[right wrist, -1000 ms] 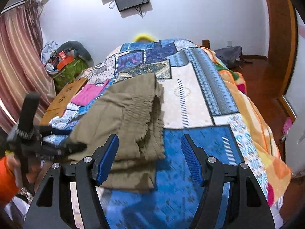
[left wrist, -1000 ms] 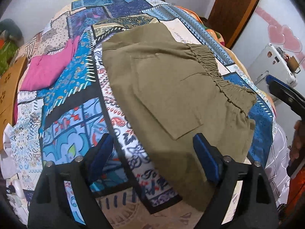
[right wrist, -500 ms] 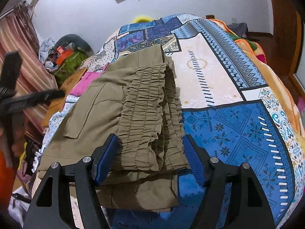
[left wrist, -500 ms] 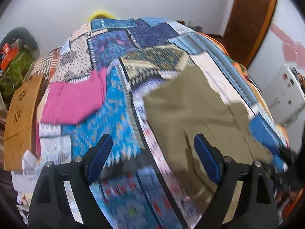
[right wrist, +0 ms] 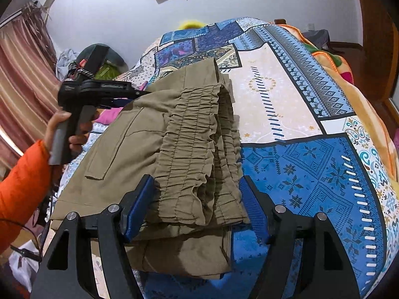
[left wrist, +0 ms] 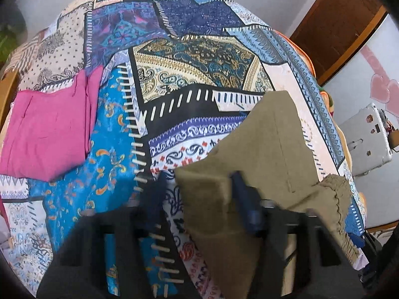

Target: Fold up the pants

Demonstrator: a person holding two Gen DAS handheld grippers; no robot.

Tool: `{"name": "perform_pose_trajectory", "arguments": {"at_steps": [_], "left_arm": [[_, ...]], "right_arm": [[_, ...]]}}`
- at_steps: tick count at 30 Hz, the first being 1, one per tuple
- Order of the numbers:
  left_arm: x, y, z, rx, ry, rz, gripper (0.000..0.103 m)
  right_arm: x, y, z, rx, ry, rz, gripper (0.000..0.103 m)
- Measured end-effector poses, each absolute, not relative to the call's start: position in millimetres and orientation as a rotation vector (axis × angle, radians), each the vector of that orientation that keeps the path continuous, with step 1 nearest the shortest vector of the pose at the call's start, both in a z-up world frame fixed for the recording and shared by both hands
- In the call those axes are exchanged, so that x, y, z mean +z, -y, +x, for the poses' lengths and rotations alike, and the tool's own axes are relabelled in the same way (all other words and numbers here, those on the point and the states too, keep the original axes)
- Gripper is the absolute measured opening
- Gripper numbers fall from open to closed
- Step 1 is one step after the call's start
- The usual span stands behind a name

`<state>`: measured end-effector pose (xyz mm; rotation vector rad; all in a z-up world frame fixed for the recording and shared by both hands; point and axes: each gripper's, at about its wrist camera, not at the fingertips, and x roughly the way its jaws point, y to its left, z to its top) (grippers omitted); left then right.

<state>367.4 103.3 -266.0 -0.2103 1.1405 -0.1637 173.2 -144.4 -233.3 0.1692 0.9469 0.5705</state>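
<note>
Patchwork bedspread [right wrist: 286, 104]: bare and passable right of the folded olive pants [right wrist: 139, 154] and beyond them toward the wall; left of the pants, a folded pink garment [left wrist: 47, 129] and the left gripper [left wrist: 199, 194] occupy the surface.

No legible text, label, brand or number anywhere in either view. Faint pale lettering along the black body of the left gripper [right wrist: 119, 99], seen from the right wrist camera, possibly a maker's mark, too small and soft to read. Blurred stickers on the grey-white appliance [left wrist: 366, 137] at the bed's far side, likewise unreadable. Only printed patterns on the bedspread [right wrist: 311, 174].
</note>
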Motion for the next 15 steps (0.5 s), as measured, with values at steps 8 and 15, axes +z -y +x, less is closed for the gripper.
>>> {"name": "perform_pose_trajectory", "arguments": {"at_steps": [8, 15], "left_arm": [[-250, -104, 349, -0.071, -1.104, -0.140, 0.007], [-230, -118, 275, 0.058, -1.061, -0.036, 0.006]], "right_arm": [[-222, 141, 175, 0.548, -0.917, 0.108, 0.068], [-200, 153, 167, 0.527, -0.863, 0.108, 0.068]]}}
